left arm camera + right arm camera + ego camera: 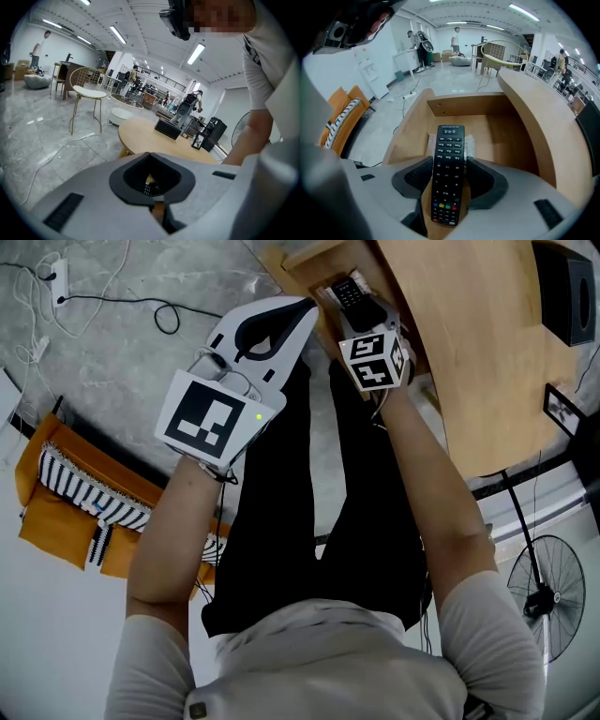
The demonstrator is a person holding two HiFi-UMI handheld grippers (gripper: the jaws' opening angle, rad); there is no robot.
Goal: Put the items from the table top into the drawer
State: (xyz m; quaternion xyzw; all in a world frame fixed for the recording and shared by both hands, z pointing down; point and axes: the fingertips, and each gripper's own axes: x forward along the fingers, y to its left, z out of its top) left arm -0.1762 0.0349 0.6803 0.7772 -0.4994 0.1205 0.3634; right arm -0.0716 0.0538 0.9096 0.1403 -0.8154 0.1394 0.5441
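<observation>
A black remote control (448,171) stands lengthwise between the pads of my right gripper (449,169), which is shut on its sides. The gripper points steeply down over the open wooden drawer (501,136), and something small and white (470,146) lies on the drawer floor behind the remote. From the head view the remote (349,291) pokes out past the right gripper (361,310) into the drawer (309,261). My left gripper (302,313) hovers just left of the drawer with its jaws together and nothing in them; its own view shows the closed tips (152,196).
The round wooden table (469,352) carries a black box (568,296) and a small picture frame (561,409). A standing fan (544,592) is at the lower right. An orange seat with a striped cushion (70,493) and floor cables (141,306) are at the left.
</observation>
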